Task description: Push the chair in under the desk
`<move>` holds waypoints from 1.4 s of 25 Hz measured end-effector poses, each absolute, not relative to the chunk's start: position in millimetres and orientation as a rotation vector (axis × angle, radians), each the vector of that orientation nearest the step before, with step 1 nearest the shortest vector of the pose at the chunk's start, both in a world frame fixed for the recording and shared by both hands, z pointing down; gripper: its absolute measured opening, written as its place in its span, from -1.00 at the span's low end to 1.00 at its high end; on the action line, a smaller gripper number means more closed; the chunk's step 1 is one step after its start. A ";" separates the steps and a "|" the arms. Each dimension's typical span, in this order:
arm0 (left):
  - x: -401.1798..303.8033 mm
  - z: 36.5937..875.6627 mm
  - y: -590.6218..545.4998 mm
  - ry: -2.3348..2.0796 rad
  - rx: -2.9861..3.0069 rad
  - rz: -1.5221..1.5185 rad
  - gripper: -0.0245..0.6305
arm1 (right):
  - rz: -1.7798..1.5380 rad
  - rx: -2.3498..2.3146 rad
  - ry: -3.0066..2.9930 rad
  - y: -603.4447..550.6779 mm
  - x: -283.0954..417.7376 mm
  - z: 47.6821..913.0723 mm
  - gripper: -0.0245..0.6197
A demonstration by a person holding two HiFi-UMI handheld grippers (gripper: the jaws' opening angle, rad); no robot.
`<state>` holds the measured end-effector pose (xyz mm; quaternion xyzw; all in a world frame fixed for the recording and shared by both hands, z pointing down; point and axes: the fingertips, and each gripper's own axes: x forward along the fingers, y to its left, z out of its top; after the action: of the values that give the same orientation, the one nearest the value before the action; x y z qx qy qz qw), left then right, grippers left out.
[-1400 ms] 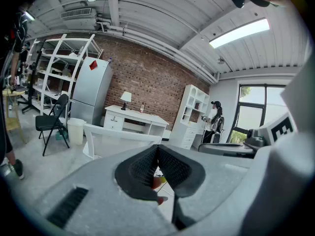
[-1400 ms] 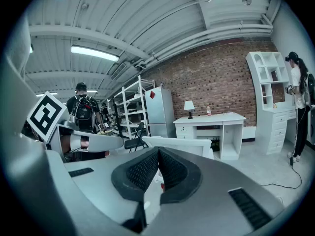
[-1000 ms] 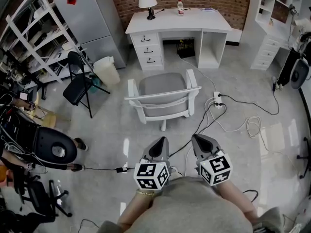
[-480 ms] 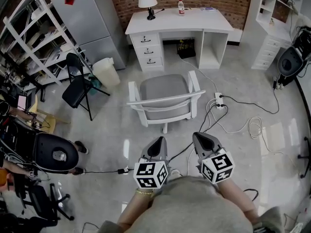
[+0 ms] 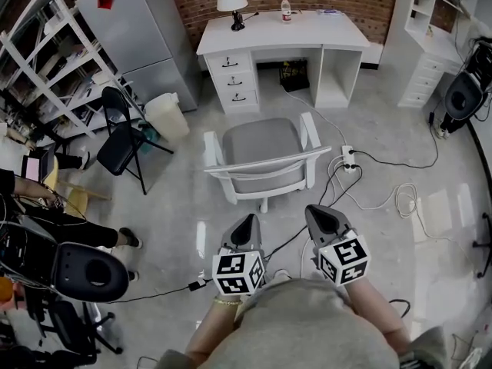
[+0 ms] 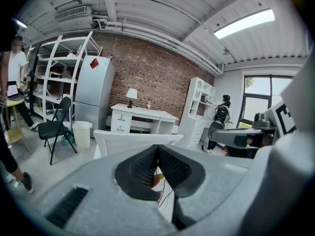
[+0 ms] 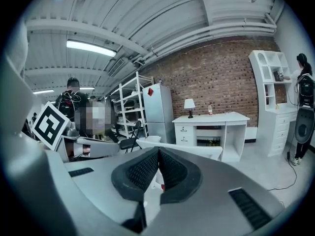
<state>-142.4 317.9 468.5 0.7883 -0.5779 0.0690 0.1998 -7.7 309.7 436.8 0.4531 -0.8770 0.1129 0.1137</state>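
Pale floor (image 5: 177, 206) fronts a brick wall, with the desk (image 5: 307, 35) against it.

Chair (image 5: 261, 156): stands on open floor, well apart from the desk, not yet pushed in. Its seat faces the kneehole and its backrest faces the person, so the top rail is the natural place to push. It sits slightly skewed to the desk front.

Left gripper (image 5: 247, 225) and right gripper (image 5: 319, 215): both jaws fully closed with nothing between them. They are level with each other, short of the backrest and not touching it. Closed tips suit a blunt push, judged the reason for this setting.

Kneehole: open between the drawers and the right panel, with a dark item at the back that I cannot identify.

Hazards: a power strip (image 5: 345, 157) and cables (image 5: 384, 194) lie just beside the chair's right side and could foul its base. A bin (image 5: 167, 114) and a folding chair (image 5: 123, 133) stand to the left, clear of the path.
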 end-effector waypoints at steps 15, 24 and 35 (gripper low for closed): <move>-157.8 489.5 266.5 -1.626 2.226 0.329 -0.89 | 0.206 1.259 -2.470 256.9 -18.7 451.5 -0.90; -154.0 501.6 217.8 -1.628 2.217 0.382 -0.89 | 0.167 1.179 -2.461 209.7 -21.2 462.1 -0.90; -147.9 517.4 169.8 -1.629 2.193 0.467 -0.89 | 0.099 1.081 -2.434 154.7 -11.4 472.3 -0.90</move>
<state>-147.9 169.8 517.4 0.7777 -0.5779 0.1655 0.1839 -11.4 154.7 472.3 0.3942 -0.8875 0.0361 0.2358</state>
